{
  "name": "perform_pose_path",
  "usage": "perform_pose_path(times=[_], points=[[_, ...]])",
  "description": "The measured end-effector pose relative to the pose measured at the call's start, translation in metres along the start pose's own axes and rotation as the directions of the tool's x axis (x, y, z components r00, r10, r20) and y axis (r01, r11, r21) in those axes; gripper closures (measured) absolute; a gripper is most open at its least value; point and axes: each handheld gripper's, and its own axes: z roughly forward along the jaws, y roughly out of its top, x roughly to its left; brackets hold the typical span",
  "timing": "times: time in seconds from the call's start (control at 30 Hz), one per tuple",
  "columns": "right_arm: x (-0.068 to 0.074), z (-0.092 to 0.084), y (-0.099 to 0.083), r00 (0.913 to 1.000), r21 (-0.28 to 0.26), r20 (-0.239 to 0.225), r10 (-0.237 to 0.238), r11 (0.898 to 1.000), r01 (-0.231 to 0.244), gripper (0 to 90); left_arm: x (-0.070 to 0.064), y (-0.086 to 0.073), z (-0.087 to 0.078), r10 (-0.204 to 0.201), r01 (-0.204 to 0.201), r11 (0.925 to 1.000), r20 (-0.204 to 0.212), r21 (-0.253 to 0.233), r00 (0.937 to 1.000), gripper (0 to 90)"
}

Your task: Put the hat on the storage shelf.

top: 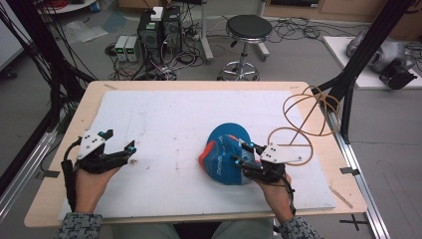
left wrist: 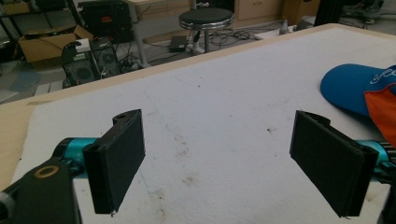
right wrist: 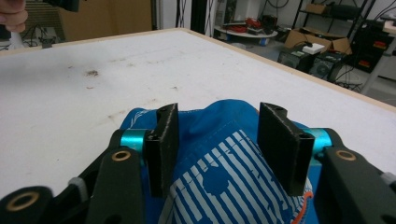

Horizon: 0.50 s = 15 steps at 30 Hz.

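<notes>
The right gripper (right wrist: 217,147) has its 2 black jaws part-open, straddling a raised fold of the blue fabric cap with white stripes and orange trim (right wrist: 219,177); the pads stand just beside the cloth, not pinching it. The left gripper (left wrist: 219,158) holds its 2 jaws wide over the stained white foam mat (left wrist: 210,93), nothing between them, the cap's blue brim beyond its right-hand jaw.

A matt white sheet (top: 164,119), looking slightly rough and stained, is covering the pale wooden table (top: 89,99). At its five o'clock a soft blue cloth cap (top: 224,149) is showing printed stripes between matt black pads (right wrist: 285,144).
</notes>
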Motion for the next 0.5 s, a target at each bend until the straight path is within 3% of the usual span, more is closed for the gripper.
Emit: perform_pose_path(times=[0.5], points=[[-0.0029,0.0058,0.0046,0.9997,0.034,0.003,-0.024,0.999,0.023,84.8,0.0034,0.0008,-0.0024,-0.005,0.005,1.0,-0.012,-0.002,0.9999,18.4]])
